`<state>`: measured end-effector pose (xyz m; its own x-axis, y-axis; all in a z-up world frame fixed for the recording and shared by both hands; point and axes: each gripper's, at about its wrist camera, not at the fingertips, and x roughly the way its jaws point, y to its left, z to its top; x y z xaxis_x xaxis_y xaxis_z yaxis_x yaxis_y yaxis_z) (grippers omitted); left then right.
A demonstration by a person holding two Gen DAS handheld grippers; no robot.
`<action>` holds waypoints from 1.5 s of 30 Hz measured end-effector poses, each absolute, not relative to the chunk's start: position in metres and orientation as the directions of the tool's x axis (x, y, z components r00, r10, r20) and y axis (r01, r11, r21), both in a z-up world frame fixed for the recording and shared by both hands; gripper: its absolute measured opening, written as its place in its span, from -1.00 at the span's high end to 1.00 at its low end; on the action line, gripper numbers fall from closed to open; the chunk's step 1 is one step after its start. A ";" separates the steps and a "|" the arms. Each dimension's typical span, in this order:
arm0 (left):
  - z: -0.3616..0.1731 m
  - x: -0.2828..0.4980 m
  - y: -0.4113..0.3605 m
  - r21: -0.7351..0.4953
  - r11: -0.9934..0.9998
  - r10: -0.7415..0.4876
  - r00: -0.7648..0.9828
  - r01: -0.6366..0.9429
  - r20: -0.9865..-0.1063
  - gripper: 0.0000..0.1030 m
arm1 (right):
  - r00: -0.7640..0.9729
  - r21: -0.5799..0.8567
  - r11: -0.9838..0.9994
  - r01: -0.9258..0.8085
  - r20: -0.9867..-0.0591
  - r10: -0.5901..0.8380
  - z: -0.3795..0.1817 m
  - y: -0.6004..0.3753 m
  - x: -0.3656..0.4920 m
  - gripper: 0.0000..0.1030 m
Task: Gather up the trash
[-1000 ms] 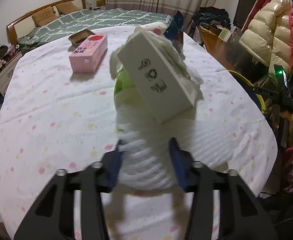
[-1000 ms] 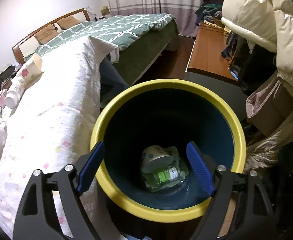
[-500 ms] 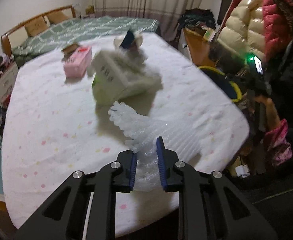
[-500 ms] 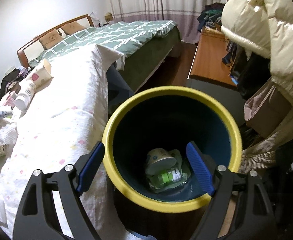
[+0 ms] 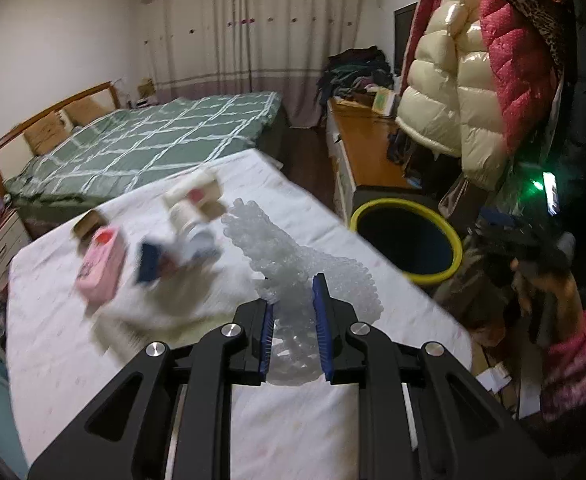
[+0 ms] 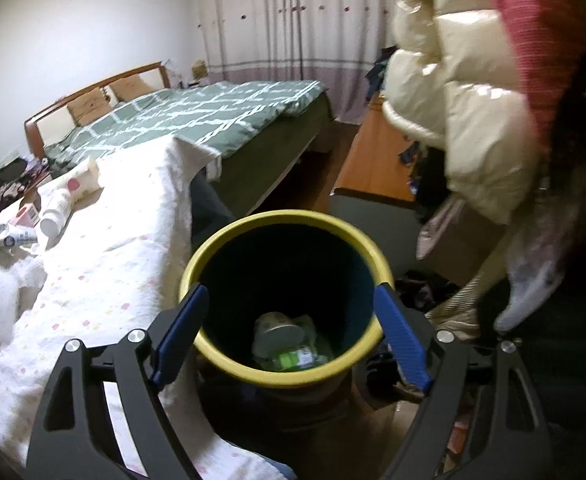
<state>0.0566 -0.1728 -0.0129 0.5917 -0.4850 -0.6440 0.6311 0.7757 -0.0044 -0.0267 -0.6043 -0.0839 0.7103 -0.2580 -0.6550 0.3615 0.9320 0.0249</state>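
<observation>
My left gripper (image 5: 293, 336) is shut on a sheet of clear bubble wrap (image 5: 305, 276) and holds it up above the white dotted bedspread (image 5: 73, 344). The yellow-rimmed dark bin (image 5: 407, 236) stands on the floor to the right of the bed. My right gripper (image 6: 289, 336) is open and empty, hovering over the bin (image 6: 229, 248). A paper cup (image 6: 277, 332) and a green-labelled wrapper (image 6: 297, 358) lie at the bin's bottom.
On the bedspread lie a pink box (image 5: 101, 268), a dark blue packet (image 5: 149, 264), a white bottle (image 6: 55, 216) and a paper cup (image 6: 81, 180). A green checked bed (image 5: 145, 148) is behind. Puffy jackets (image 5: 473, 80) hang at the right above a wooden desk (image 5: 369, 148).
My left gripper closed on the bubble wrap, lifted it off the bedspread and swung right toward the bin. My right gripper stayed open and drew back a little from the bin.
</observation>
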 end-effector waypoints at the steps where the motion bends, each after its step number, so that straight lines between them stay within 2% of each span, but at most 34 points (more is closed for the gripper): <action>1: -0.013 0.064 -0.186 -0.013 0.764 -0.500 0.580 0.645 -0.643 0.63 | 0.714 0.030 0.929 0.369 -0.649 -0.263 -0.081 -0.608 -0.032 -0.58; 9: -0.027 0.097 -0.291 -0.030 0.711 -0.554 0.533 0.702 -0.639 0.63 | 0.708 0.041 0.905 0.423 -0.639 -0.302 -0.078 -0.632 -0.056 -0.63; 16: -0.068 0.116 -0.375 -0.030 0.694 -0.528 0.480 0.719 -0.701 0.62 | 0.688 0.038 0.893 0.449 -0.652 -0.318 -0.082 -0.643 -0.063 -0.63; 23: -0.093 0.115 -0.425 0.017 0.672 -0.495 0.466 0.741 -0.734 0.46 | 0.671 0.040 0.875 0.483 -0.659 -0.340 -0.086 -0.656 -0.072 -0.63; 25: -0.097 0.115 -0.434 0.025 0.672 -0.486 0.465 0.740 -0.740 0.28 | 0.668 0.039 0.871 0.489 -0.660 -0.345 -0.086 -0.658 -0.076 -0.63; 26: -0.098 0.116 -0.436 0.022 0.674 -0.484 0.464 0.739 -0.742 0.23 | 0.666 0.038 0.870 0.491 -0.660 -0.347 -0.086 -0.658 -0.076 -0.63; 28: -0.102 0.118 -0.440 0.027 0.678 -0.475 0.466 0.734 -0.747 -0.06 | 0.664 0.034 0.869 0.493 -0.660 -0.351 -0.086 -0.658 -0.078 -0.63; 30: -0.104 0.119 -0.440 0.021 0.681 -0.473 0.462 0.732 -0.750 -0.27 | 0.664 0.033 0.870 0.492 -0.661 -0.350 -0.085 -0.657 -0.078 -0.63; 37: -0.084 0.115 -0.400 -0.019 0.717 -0.495 0.490 0.696 -0.717 -0.29 | 0.665 0.026 0.879 0.477 -0.665 -0.341 -0.086 -0.648 -0.076 -0.63; 45: -0.038 0.092 -0.287 -0.077 0.807 -0.490 0.590 0.586 -0.642 -0.62 | 0.658 0.025 0.903 0.429 -0.693 -0.294 -0.098 -0.633 -0.058 -0.64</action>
